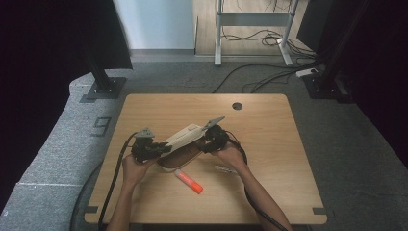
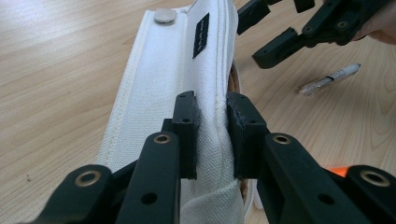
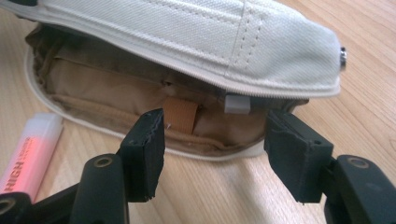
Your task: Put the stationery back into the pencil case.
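Note:
A cream canvas pencil case (image 1: 182, 137) lies at the middle of the wooden table (image 1: 274, 144) with its lid flap raised. My left gripper (image 2: 212, 126) is shut on the flap's edge (image 2: 163, 70) and holds it up at the case's left end (image 1: 161, 148). In the right gripper view the case (image 3: 210, 32) gapes, showing a tan lining (image 3: 107, 88). My right gripper (image 3: 215, 140) stands open just in front of that mouth, nothing between its pads. The high view shows it at the case's right end (image 1: 207, 139).
An orange highlighter (image 1: 188, 181) lies near the case on the person's side, and its white cap end (image 3: 30, 154) is close to my right gripper. A clear pen (image 1: 223, 168) rests to the right. A cable hole (image 1: 237, 106) sits at the table's far edge.

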